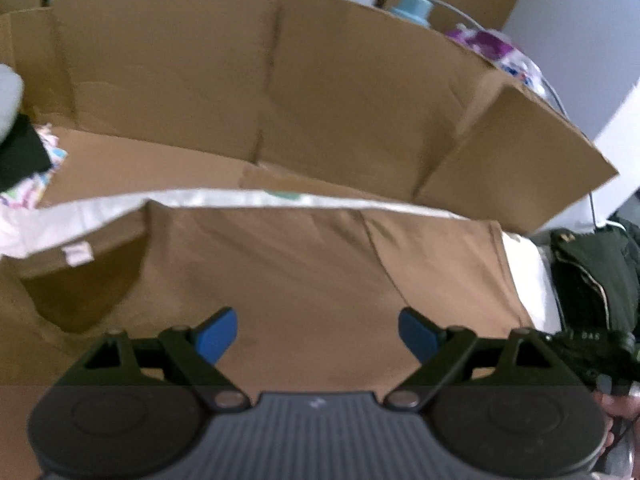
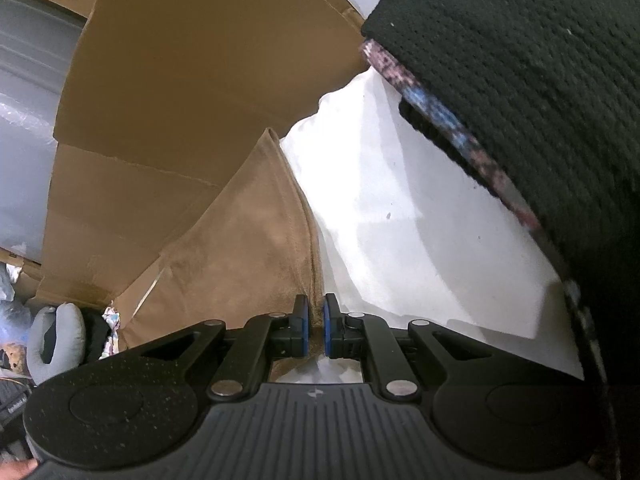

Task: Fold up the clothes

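Left gripper (image 1: 318,334) above flat-spread tan cotton garment (image 1: 280,280), blue-padded fingers wide apart, gripping nothing. Right gripper (image 2: 316,326) pinched tight on a raised edge fold of the tan garment (image 2: 248,240), beside white sheet (image 2: 400,220). Brown cardboard panel (image 1: 280,80) standing behind; black knitted fabric (image 2: 520,60) overhead on the right.

A white surface (image 1: 528,280) carries the things. A brown garment (image 1: 304,276) lies spread flat on it, reaching almost to its right edge, where a bare white strip shows. Flattened cardboard (image 1: 320,92) stands along the far edge. A dark garment (image 1: 596,272) lies at the right edge.
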Tool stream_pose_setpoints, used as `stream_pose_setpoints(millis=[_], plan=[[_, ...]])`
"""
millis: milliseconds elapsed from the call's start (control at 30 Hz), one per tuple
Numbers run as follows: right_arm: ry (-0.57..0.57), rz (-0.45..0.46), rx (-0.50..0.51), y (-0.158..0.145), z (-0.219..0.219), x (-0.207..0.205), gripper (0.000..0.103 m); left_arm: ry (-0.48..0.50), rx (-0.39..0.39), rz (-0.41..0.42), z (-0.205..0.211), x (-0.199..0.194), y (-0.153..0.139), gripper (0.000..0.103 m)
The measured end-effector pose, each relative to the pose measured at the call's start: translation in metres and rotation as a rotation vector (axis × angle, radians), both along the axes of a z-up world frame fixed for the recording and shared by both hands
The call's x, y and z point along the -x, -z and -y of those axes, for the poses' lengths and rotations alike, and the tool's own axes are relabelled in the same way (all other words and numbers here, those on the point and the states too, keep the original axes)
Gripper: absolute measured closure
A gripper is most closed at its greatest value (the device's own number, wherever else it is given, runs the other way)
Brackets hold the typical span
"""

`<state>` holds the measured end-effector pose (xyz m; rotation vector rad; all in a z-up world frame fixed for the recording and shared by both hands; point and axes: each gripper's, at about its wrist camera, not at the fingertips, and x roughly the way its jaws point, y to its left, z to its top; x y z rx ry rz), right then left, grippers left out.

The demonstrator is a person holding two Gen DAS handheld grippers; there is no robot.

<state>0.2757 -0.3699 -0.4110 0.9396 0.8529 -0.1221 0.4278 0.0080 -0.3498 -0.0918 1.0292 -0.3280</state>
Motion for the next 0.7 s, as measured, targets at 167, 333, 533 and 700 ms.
stream_pose_setpoints(millis=[167, 333, 533, 700], plan=[[-0.001, 0.012, -0.003, 0.003, 0.000, 0.002, 0.098, 0.023, 0.013, -0.022, 0.019, 0.014, 0.016, 0.030], [0.006, 0.027, -0.033, 0.005, 0.002, 0.004, 0.097, 0.094, 0.021, -0.050, 0.045, 0.030, 0.034, 0.046], [-0.005, 0.022, -0.074, 0.010, 0.004, 0.006, 0.088, 0.173, 0.026, -0.060, 0.073, 0.044, 0.045, 0.066], [-0.018, 0.020, -0.085, 0.015, 0.001, 0.005, 0.076, 0.198, 0.036, -0.058, 0.089, 0.045, 0.048, 0.081]])
